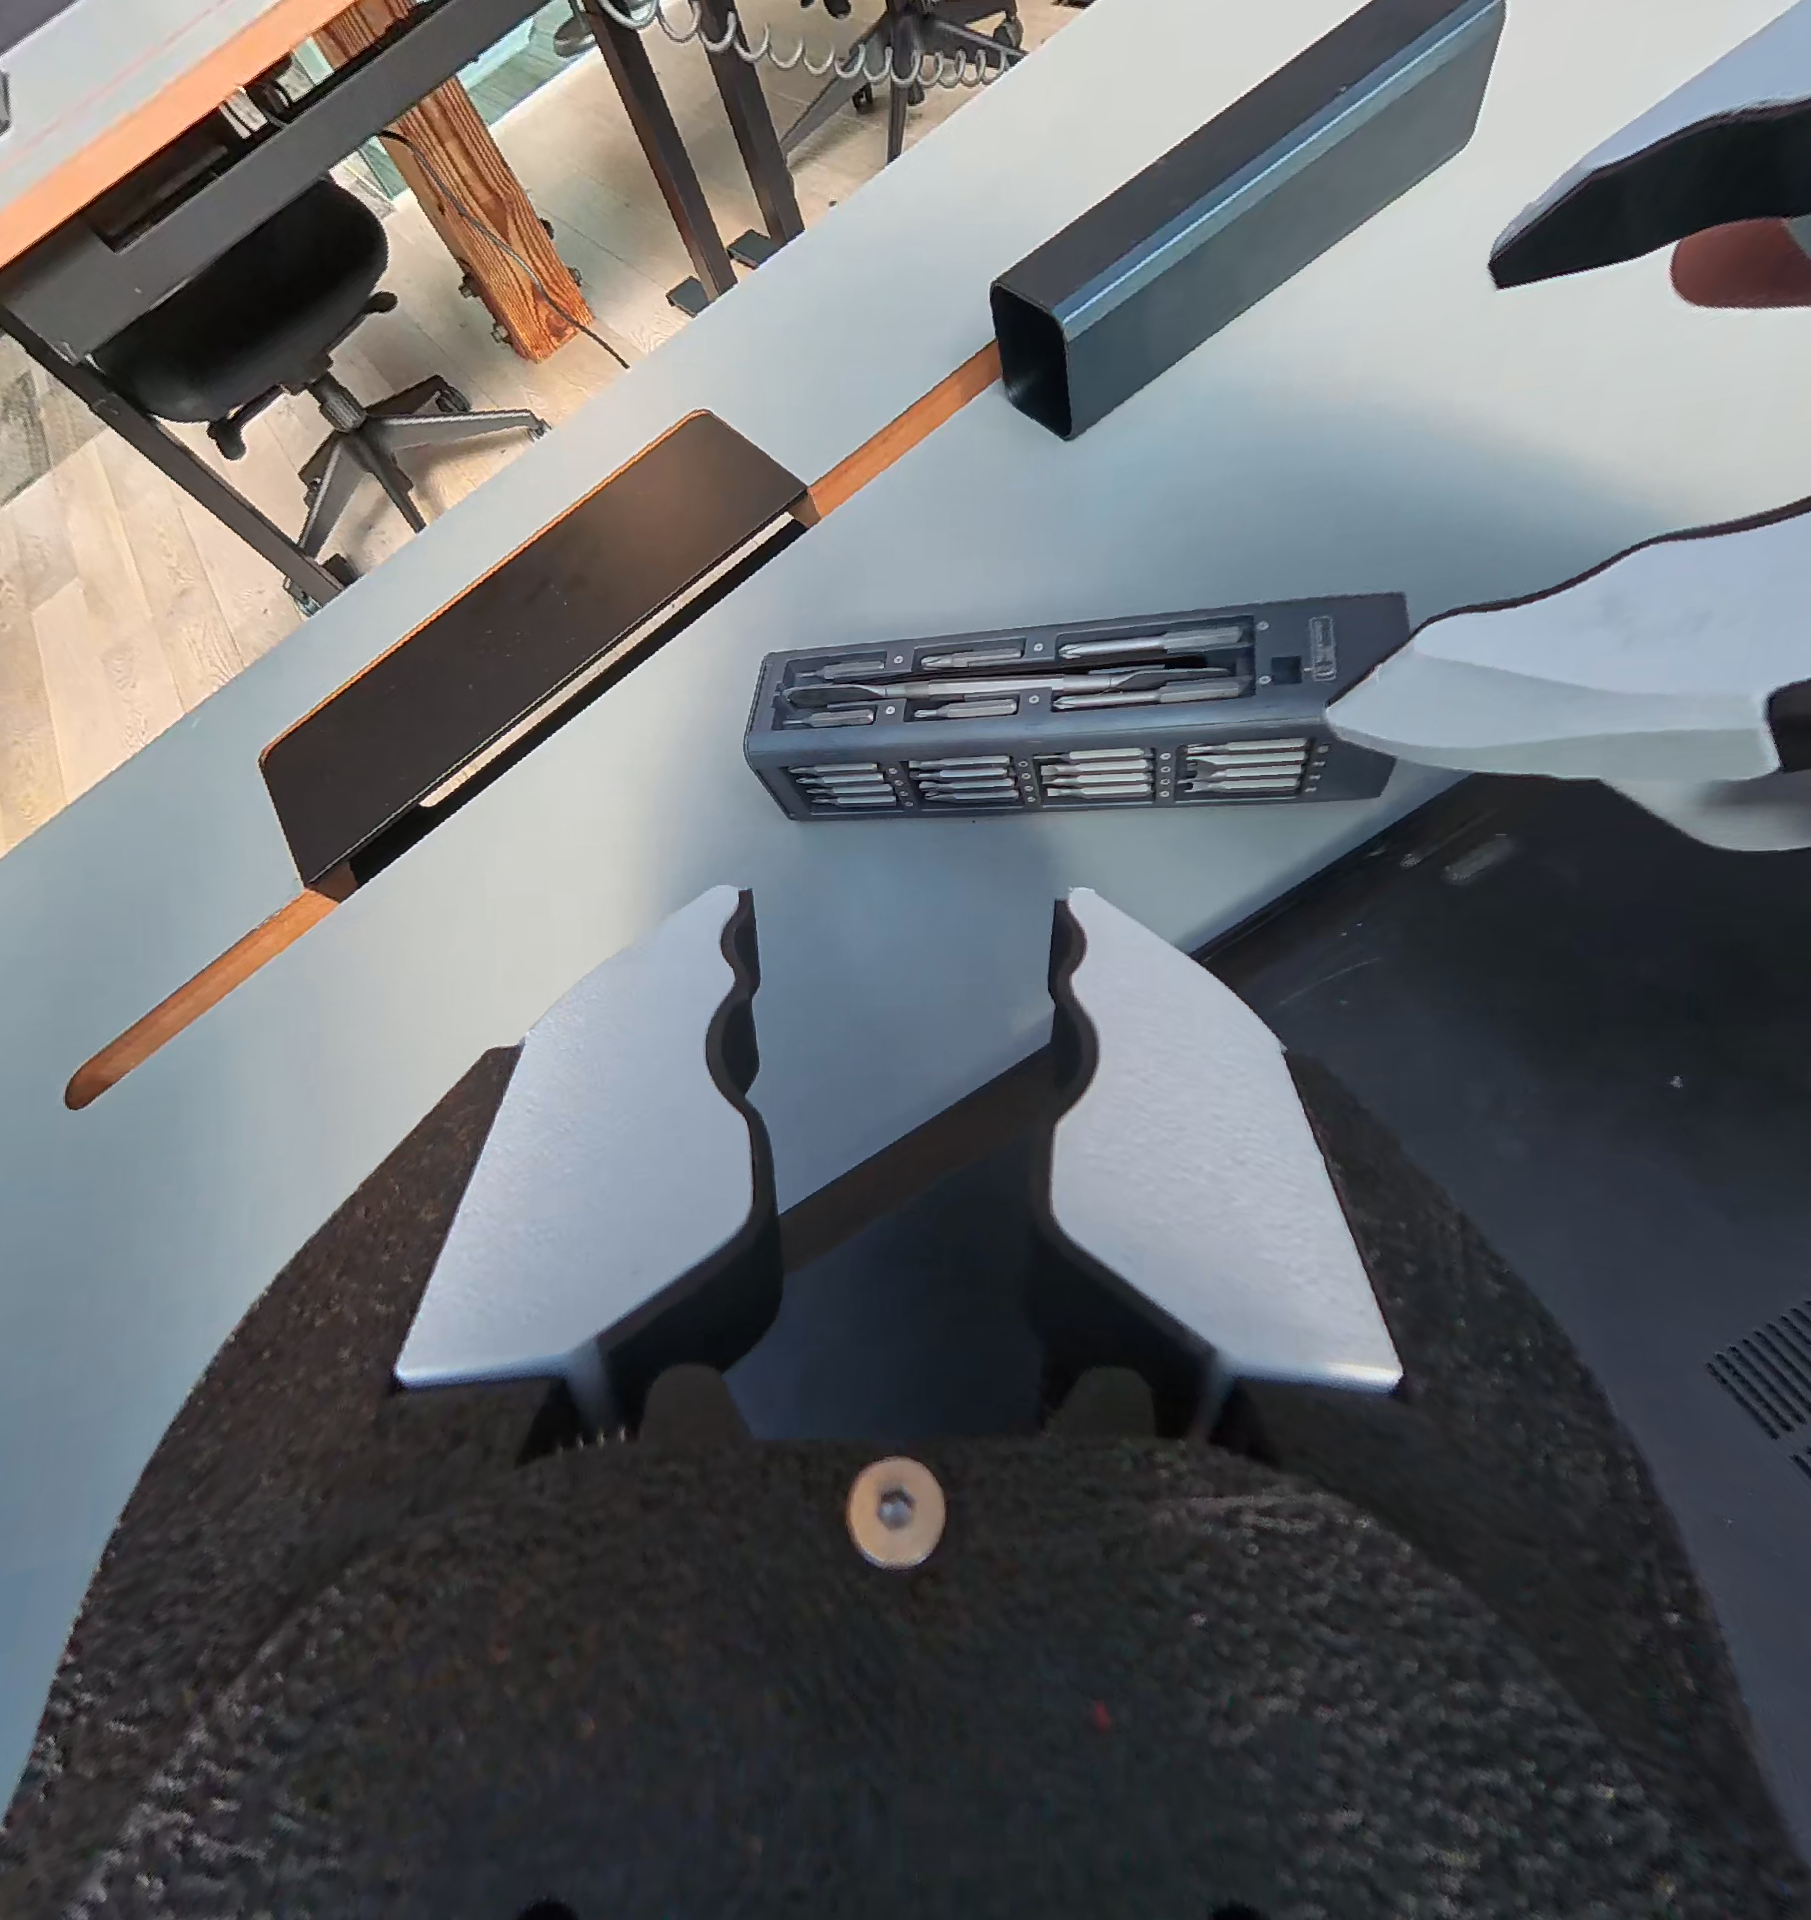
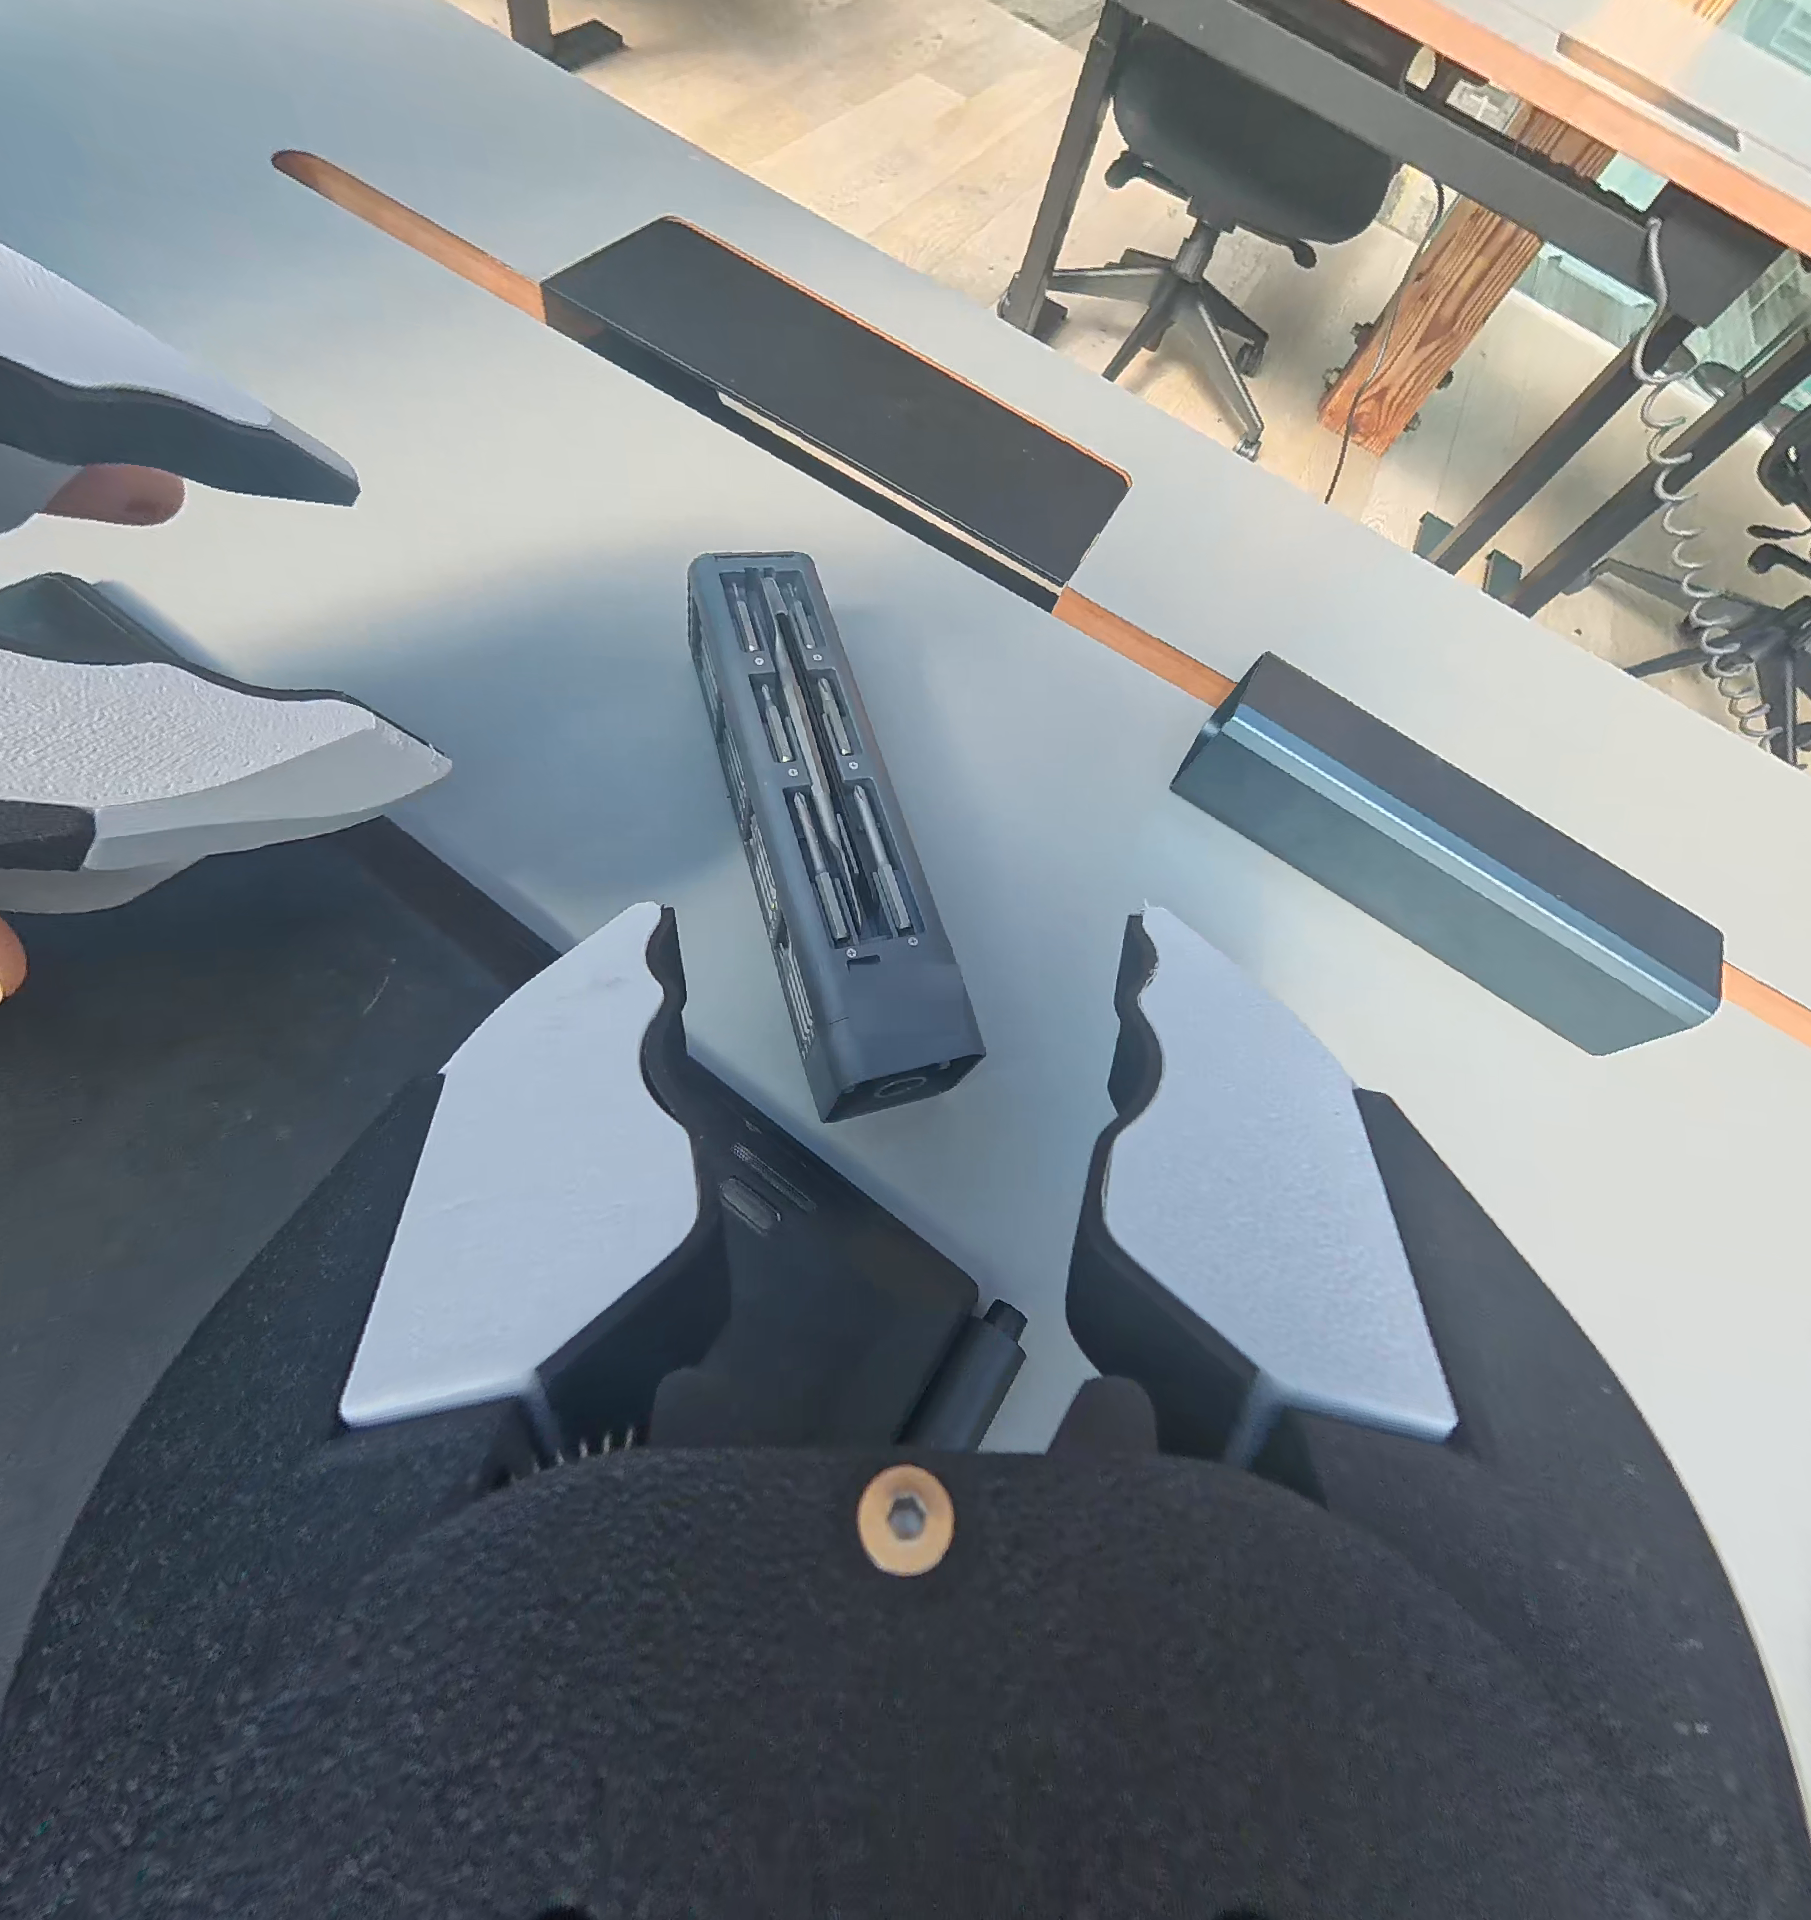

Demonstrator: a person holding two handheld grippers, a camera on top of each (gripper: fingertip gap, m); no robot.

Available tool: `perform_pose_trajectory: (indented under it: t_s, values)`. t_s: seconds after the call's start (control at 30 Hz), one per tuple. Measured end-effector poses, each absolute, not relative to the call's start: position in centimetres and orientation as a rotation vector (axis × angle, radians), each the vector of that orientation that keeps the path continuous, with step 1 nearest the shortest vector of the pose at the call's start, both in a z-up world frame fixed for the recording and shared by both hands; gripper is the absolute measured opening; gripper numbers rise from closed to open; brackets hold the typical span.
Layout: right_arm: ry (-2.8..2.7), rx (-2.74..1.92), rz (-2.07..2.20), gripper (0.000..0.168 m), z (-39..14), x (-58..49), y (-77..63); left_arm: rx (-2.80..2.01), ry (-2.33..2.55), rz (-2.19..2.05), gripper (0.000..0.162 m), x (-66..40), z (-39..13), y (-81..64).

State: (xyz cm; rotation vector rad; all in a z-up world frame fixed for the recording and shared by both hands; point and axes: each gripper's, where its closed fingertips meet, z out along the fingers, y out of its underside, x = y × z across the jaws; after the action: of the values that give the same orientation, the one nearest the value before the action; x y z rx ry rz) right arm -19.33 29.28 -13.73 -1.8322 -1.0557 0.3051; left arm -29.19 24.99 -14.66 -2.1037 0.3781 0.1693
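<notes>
A dark grey tray of screwdriver bits (image 1: 1067, 717) lies on the pale grey table (image 1: 465, 987), pulled out of its sleeve. My right gripper (image 2: 901, 914) is open, and the tray's near end (image 2: 880, 1018) lies between its fingertips, apart from both. In the left wrist view the right gripper (image 1: 1415, 494) comes in from the right, one finger (image 1: 1607, 675) at the tray's end. My left gripper (image 1: 906, 904) is open and empty, just short of the tray's long side. It also shows at the left of the right wrist view (image 2: 399, 629).
The empty dark sleeve (image 1: 1244, 218) (image 2: 1452, 862) lies beyond the tray by the table's slot. A black cable flap (image 1: 527, 644) sits in that slot. A dark laptop, underside up (image 1: 1503, 1091) (image 2: 205, 1091), lies beside the tray. A dark cylindrical tool (image 2: 974, 1371) lies under my right gripper.
</notes>
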Motion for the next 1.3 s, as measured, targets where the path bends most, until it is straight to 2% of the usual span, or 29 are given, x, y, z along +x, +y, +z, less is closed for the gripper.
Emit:
perform_pose_trajectory:
  t_s: [0.13,0.33,0.53,0.8,1.03,1.3]
  values:
    - [-1.064,-1.821,0.316,0.071,-13.6,-19.1,29.2,-2.099,0.367,0.177,0.044,-29.4,-14.6,25.0]
    - [-1.083,-1.776,0.368,0.0,-13.3,-18.3,28.8,-2.061,0.343,0.154,0.002,-29.9,-14.1,24.7]
    - [-1.126,-1.765,0.474,0.001,-13.3,-18.0,28.7,-2.059,0.381,0.081,0.0,-29.7,-14.7,24.6]
    - [-1.208,-1.754,0.477,0.026,-13.2,-18.0,29.5,-2.077,0.382,0.081,0.0,-30.7,-15.1,25.2]
    - [-1.224,-1.748,0.525,0.03,-13.5,-19.0,30.1,-2.1,0.356,0.066,0.02,-31.0,-15.7,25.8]
    - [-1.231,-1.751,0.448,0.031,-14.1,-19.3,31.1,-2.089,0.345,0.068,0.024,-31.0,-15.6,25.7]
